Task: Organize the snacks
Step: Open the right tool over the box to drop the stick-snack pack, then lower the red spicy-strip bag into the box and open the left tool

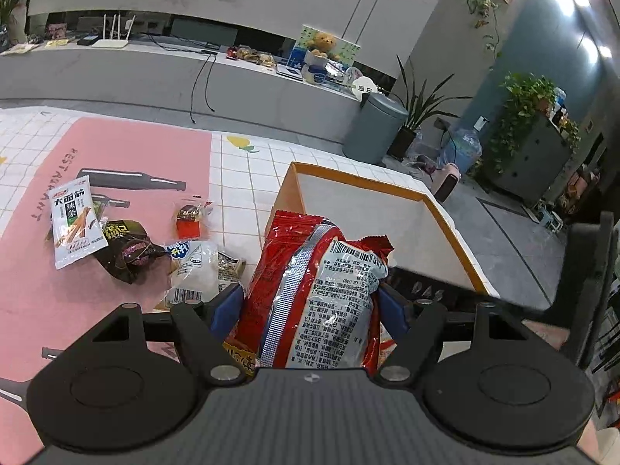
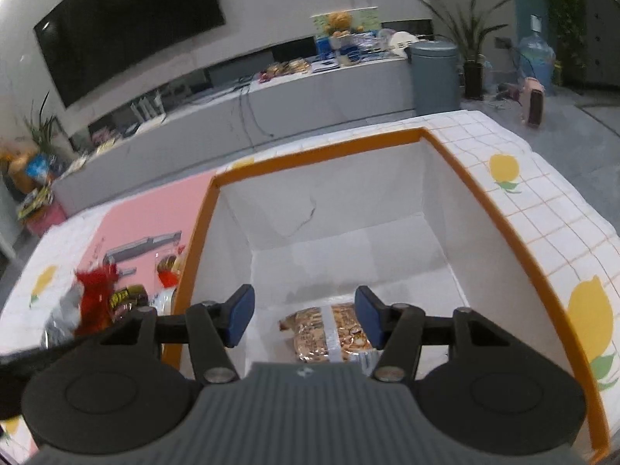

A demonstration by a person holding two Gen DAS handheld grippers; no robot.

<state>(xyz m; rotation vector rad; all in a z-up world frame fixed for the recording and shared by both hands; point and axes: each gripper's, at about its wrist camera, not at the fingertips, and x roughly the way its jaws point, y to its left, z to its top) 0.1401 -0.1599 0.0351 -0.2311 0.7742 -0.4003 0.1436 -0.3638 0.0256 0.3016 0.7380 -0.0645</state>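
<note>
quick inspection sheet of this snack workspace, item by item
surface: table under a white tiled cloth with lemon prints and a pink mat
job's things: red snack bag in the left claw; orange-rimmed box holding one tan snack pack; loose packets on the mat, among them a white-green packet, a dark brown packet and a white pouch
clutter: nothing seen beyond the snacks
grippers: left claw shut on the red snack bag beside the box; right claw open over the box
cables: black cables hanging off the tv bench
surroundings: grey bin, potted plants, water jug, wall tv
</note>
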